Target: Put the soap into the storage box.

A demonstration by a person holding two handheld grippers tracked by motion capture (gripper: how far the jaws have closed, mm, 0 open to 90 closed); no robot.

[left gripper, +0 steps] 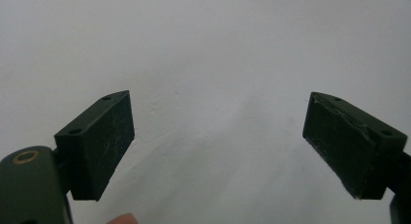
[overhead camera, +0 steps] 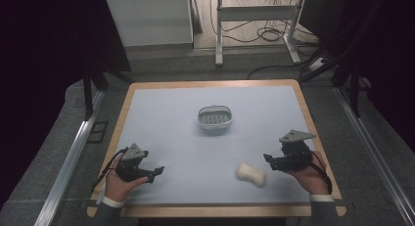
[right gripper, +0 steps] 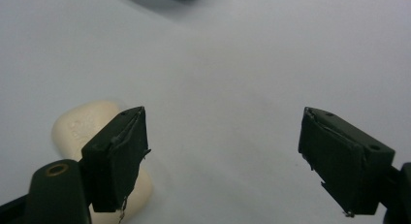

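cream-white, waisted bar of soap [overhead camera: 251, 173] lies on the pale blue table top [overhead camera: 186, 133], lower right of centre in the high view, untouched and lying flat. white oval soap dish with a slotted grey insert [overhead camera: 214, 118] sits well apart from it, up at mid-frame, and looks empty. right gripper [overhead camera: 268, 159] is held just right of the soap, jaws wide apart with nothing between them; in the right gripper view the soap [right gripper: 85, 124] shows at lower left, partly behind the left-hand jaw and outside the gap, so the claw is not yet lined up on it. a white rim at the top edge of that view is probably the dish, too cropped to be sure. left gripper [overhead camera: 155, 172] rests at the lower left of the high view, near the table's front edge, well away from both things; left gripper view has its jaws spread over bare table, nothing held. judgement: work appears to be placing the soap in the dish, and it is at the very start. nothing grasped, nothing moved into the dish. left to do: centre the right jaws on the soap, close, lift, carry to the dish, release.
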